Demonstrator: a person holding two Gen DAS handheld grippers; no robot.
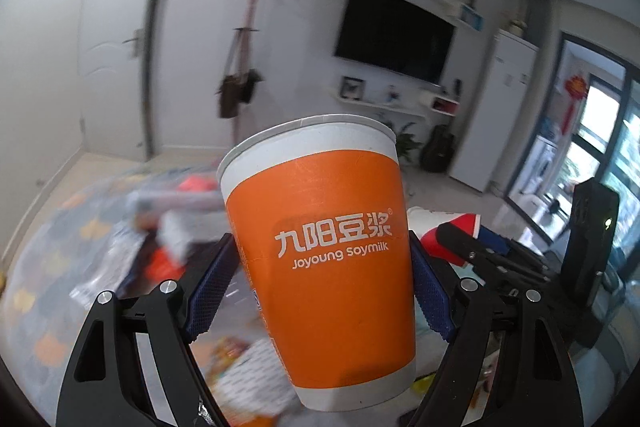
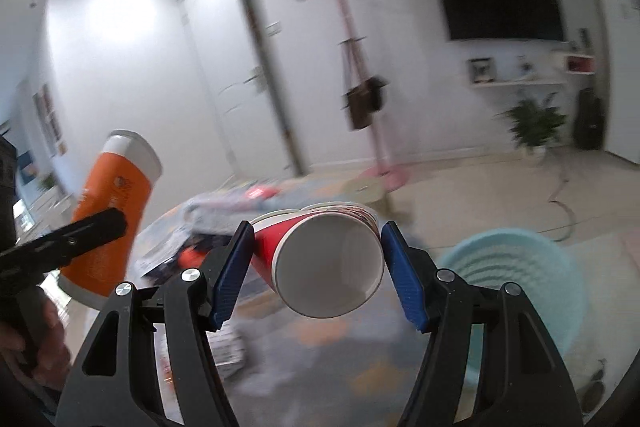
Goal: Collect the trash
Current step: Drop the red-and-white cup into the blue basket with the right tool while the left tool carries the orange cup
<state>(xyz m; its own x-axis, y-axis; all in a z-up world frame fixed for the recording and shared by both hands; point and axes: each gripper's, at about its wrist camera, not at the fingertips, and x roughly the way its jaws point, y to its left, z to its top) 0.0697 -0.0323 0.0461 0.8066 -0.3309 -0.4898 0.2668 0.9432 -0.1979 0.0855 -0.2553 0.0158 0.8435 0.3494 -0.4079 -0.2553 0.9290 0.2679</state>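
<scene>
The left gripper [image 1: 324, 267] jaws grip an orange cup [image 1: 320, 255] and the right gripper [image 2: 318, 267] jaws a red cup [image 2: 320, 263], lying sideways, which could slip out before reaching the basket [image 2: 516, 279].

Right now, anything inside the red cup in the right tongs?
The red cup lies sideways, mouth toward the camera: white inner wall, nothing visible inside. Its bottom is in shadow, not clearly seen.
</scene>
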